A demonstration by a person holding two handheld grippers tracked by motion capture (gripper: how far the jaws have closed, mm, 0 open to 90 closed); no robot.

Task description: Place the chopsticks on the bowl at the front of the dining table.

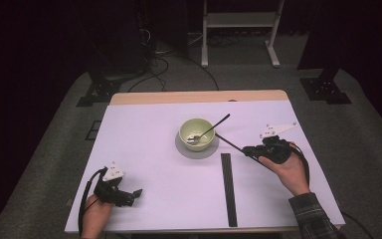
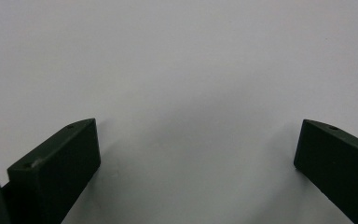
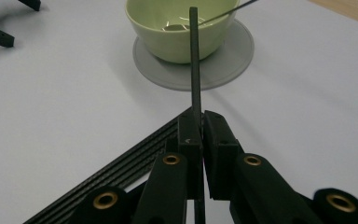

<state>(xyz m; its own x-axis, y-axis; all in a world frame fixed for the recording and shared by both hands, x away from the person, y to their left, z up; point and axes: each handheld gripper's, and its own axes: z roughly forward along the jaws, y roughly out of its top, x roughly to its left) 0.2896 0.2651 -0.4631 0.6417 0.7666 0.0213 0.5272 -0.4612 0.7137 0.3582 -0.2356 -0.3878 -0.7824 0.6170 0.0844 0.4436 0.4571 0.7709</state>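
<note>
One thin black stick (image 3: 195, 60) pinched in the right tool (image 3: 201, 135), tip toward the green bowl (image 3: 177, 39); left tool (image 2: 196, 154) wide, empty

Black grippers (image 1: 248, 149) with brass rivets; plaid sleeve (image 1: 312, 214).

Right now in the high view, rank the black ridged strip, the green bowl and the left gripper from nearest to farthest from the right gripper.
1. black ridged strip, just to the left of the right gripper and running toward the table's near edge.
2. green bowl, farther left and back, on its grey coaster.
3. left gripper, at the near left corner.
</note>
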